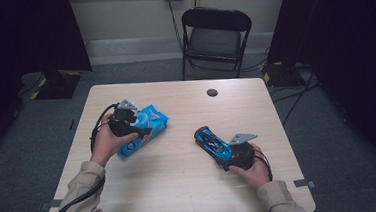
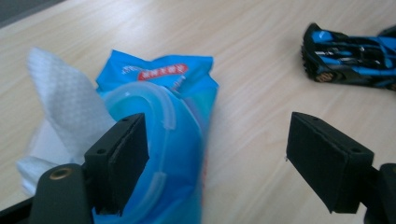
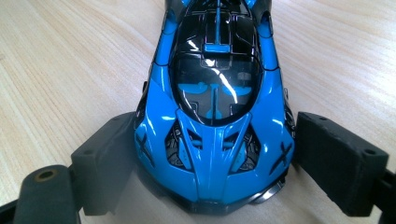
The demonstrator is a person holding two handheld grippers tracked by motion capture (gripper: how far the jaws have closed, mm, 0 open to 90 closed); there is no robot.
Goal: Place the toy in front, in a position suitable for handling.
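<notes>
L gripper [image 2: 217, 158] hangs wide open just above the wipes pack [image 2: 163, 140], nothing pinched. R gripper [image 3: 212, 163] clamps the toy car [image 3: 215, 112], well right of the pack.

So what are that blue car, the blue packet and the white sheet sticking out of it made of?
The toy car looks like glossy painted plastic or die-cast metal: sharp highlights run across its canopy. The packet seems soft plastic film, crinkled at its sealed end, with a stiffer translucent flip lid. The white sheet looks like a nonwoven wipe, matte with an embossed dot pattern.

Blue-black toy car [image 3: 215, 93], blue wipes pack [image 2: 163, 140].
</notes>
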